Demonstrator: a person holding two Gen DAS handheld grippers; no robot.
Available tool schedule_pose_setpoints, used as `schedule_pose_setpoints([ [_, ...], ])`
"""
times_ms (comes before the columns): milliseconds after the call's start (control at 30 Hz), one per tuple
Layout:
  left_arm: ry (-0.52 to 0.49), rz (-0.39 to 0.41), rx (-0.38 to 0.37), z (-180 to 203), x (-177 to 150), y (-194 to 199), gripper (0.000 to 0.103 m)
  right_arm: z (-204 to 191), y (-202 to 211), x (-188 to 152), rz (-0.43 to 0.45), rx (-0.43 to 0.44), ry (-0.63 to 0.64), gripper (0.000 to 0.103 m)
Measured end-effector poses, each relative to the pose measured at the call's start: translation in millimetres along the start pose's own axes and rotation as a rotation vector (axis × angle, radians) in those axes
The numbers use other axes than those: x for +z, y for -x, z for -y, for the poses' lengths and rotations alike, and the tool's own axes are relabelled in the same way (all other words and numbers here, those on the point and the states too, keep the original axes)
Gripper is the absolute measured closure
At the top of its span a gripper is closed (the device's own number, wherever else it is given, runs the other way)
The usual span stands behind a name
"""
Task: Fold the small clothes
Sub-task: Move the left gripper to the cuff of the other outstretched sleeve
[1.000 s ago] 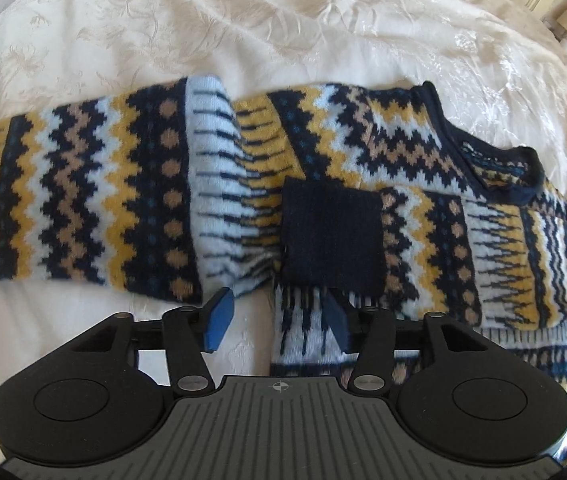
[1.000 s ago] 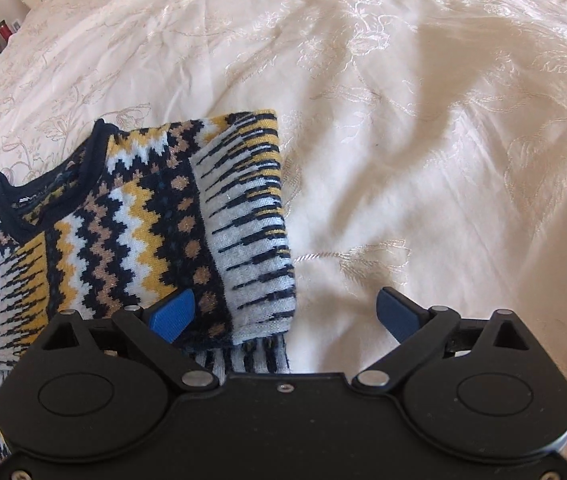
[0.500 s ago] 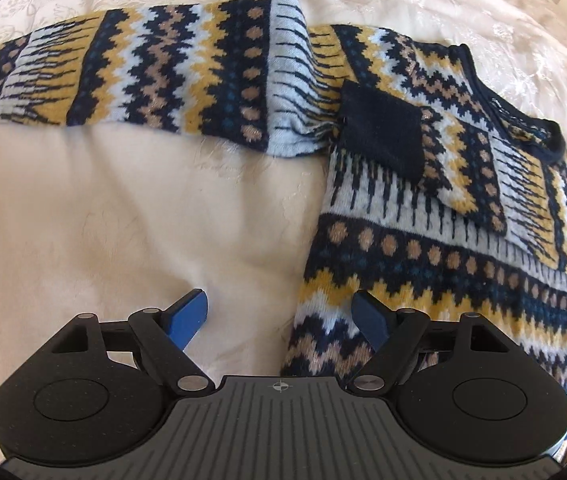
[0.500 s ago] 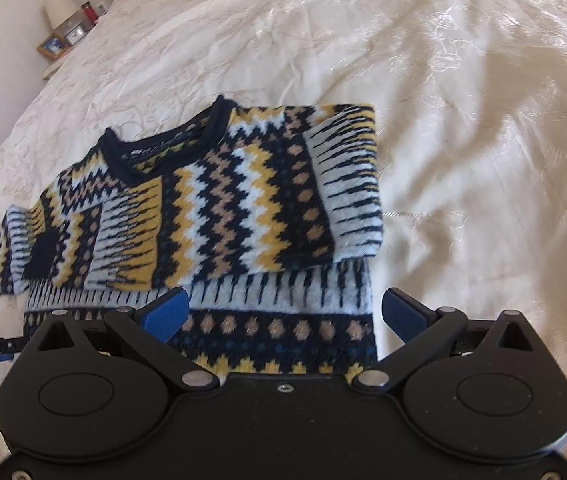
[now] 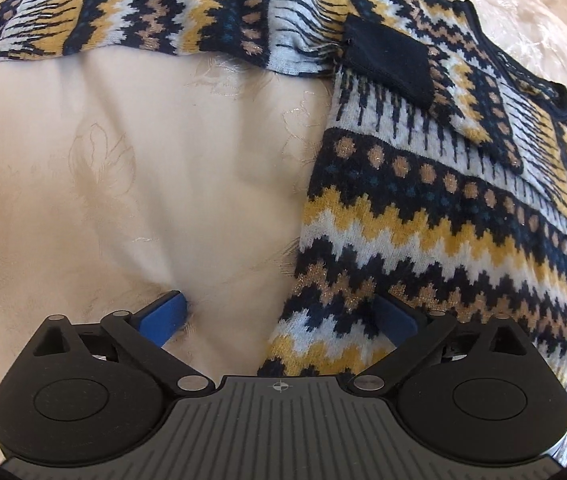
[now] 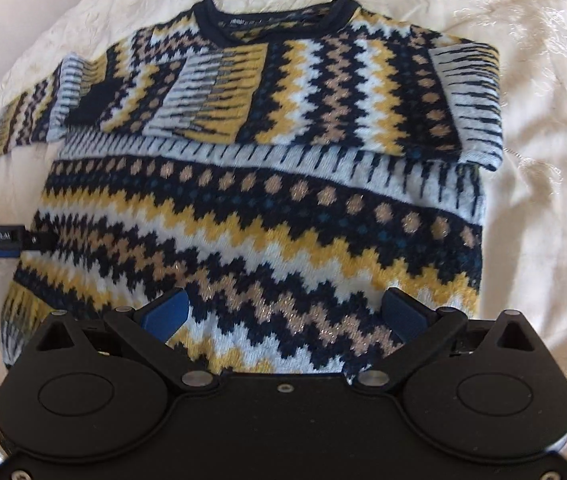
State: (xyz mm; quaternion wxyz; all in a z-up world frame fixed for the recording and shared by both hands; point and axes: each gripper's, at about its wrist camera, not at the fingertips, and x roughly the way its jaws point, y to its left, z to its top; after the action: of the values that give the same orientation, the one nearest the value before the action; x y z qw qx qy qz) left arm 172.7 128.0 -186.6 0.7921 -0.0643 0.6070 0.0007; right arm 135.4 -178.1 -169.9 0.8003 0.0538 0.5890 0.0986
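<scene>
Both grippers, left (image 5: 279, 314) and right (image 6: 283, 310), stood wide and empty over the sweater's (image 6: 259, 216) hem on the bedspread (image 5: 103, 168). Beyond, one sleeve (image 6: 211, 92) lay folded across the chest; the other sleeve (image 5: 123, 12) trailed outward. A hem lift risked dragging that loose sleeve askew.

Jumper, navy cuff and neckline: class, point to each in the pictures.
Jumper (image 6: 267, 232), right wrist view, zigzag body.
Navy cuff (image 5: 387, 60), left wrist view, middle of the cuff.
Neckline (image 6: 271, 28), right wrist view, front collar edge.
</scene>
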Motion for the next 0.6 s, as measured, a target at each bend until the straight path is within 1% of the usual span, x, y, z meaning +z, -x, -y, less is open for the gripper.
schedule_pose_setpoints([
  [67, 0.004, -0.005, 0.003, 0.3, 1.4, -2.3, 0.001, -7.0, -8.3, -7.4, -0.014, -0.041, 0.036, 0.000],
  [167, 0.013, 0.002, 0.014, 5.7, 7.7, -9.0, 0.000, -14.8, -15.8, -12.7, -0.007, -0.086, 0.072, 0.000],
  [300, -0.005, 0.023, 0.031, 8.4, 2.3, -9.8, 0.000, -23.4, -25.2, -15.4, -0.017, -0.146, 0.071, 0.000],
  [367, -0.009, 0.007, 0.024, 8.5, 3.4, -10.1, 0.000, -33.5, -32.4, -13.4, -0.027, -0.183, 0.083, 0.000],
  [433, -0.021, -0.026, -0.003, 6.2, 9.5, -10.3, 0.001, -35.5, -34.8, -10.8, -0.040, -0.188, 0.076, 0.000],
  [467, -0.024, -0.029, -0.019, 3.3, 11.8, -8.6, 0.002, -36.3, -36.7, -8.7, -0.047, -0.185, 0.069, 0.000],
  [500, -0.023, -0.015, -0.036, -3.4, 15.0, -4.1, 0.012, -38.2, -37.2, -9.2, -0.050, -0.181, 0.064, 0.000],
  [533, -0.021, 0.004, -0.046, -9.8, 16.7, 0.5, 0.017, -38.1, -37.3, -9.0, -0.053, -0.179, 0.063, 0.000],
  [567, -0.017, 0.024, -0.057, -17.6, 18.3, 5.6, 0.025, -38.7, -37.5, -9.3, -0.053, -0.180, 0.064, 0.000],
  [600, -0.007, 0.042, -0.065, -26.5, 19.9, 10.4, 0.027, -36.6, -36.5, -8.4, -0.052, -0.185, 0.060, 0.000],
])
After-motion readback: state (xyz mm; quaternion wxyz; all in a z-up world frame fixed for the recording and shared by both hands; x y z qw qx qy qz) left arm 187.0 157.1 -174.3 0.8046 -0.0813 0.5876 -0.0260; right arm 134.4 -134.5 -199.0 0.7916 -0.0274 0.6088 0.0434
